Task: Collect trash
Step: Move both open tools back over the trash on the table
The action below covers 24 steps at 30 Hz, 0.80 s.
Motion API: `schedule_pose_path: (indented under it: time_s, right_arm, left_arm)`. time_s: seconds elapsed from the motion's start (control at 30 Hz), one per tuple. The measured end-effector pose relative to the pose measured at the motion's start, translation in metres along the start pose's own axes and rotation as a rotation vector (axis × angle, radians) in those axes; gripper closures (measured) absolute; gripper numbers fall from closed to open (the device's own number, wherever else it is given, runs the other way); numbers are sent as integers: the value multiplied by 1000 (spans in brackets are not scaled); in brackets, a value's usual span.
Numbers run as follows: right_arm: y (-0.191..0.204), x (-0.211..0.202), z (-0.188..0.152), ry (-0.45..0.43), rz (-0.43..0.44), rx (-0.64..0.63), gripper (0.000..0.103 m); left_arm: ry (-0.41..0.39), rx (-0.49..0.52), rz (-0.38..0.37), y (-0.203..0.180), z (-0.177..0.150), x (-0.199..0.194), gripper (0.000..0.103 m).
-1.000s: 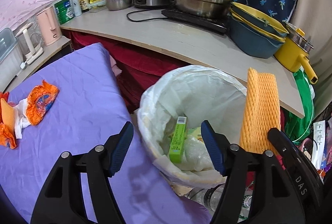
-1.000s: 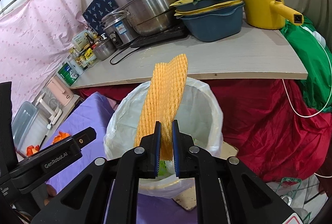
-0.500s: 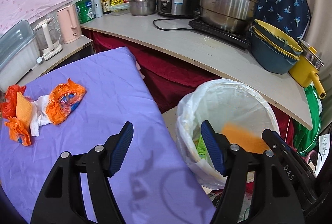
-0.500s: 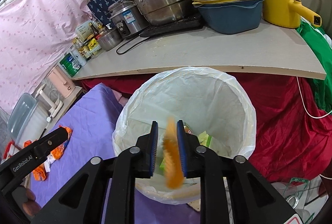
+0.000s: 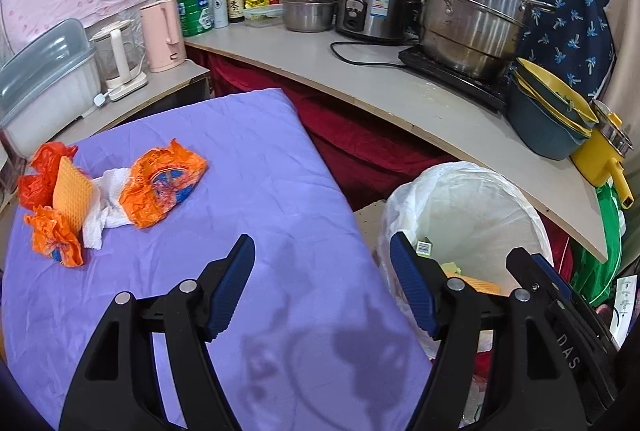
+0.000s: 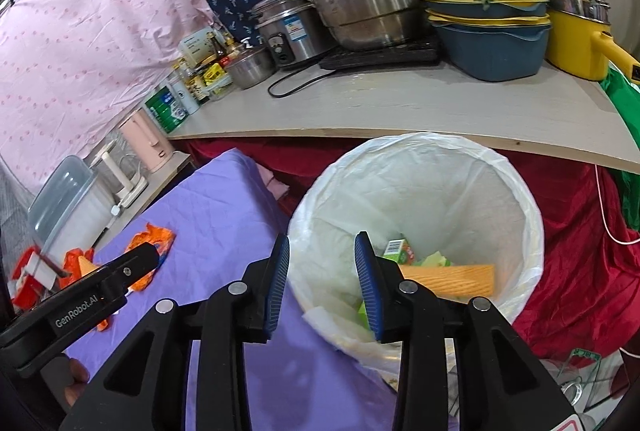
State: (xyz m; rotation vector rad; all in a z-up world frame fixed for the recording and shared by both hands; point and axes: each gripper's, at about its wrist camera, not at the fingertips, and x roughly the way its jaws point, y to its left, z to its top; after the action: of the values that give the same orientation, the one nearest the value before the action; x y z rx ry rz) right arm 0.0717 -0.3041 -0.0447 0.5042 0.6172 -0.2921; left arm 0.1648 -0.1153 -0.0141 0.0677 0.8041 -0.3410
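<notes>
Both our grippers hang empty, jaws apart: right gripper (image 6: pixel 322 285) over the bin (image 6: pixel 516 191), left gripper (image 5: pixel 322 285) nearer the wrappers (image 5: pixel 162 187) lying ahead-left on the purple cloth (image 5: pixel 260 159), likely our next reach.

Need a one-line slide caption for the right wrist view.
Open right gripper above the lined trash bin; orange foam net lies inside.

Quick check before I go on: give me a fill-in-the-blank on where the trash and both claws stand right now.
1. The orange foam net lies inside the white-lined ____.
2. The right claw is open and holds ____.
3. The orange wrappers lie on the ____ cloth.
4. The left claw is ____.

Missing: bin; nothing; purple; open
</notes>
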Motion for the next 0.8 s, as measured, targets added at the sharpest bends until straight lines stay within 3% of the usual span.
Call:
schedule_pose_path:
  time_s: [0.3, 0.53, 0.8]
  right_arm:
    - [58, 1, -17, 30, 66, -70, 68]
    - [107, 4, -37, 59, 117, -122, 64]
    - [160, 19, -59, 110, 167, -183, 64]
  left_arm:
    - [-6, -74, 78, 62, -8, -12, 33]
    - [-2, -153, 167, 129, -22, -20, 25]
    - [22, -262, 263, 209, -36, -26, 23]
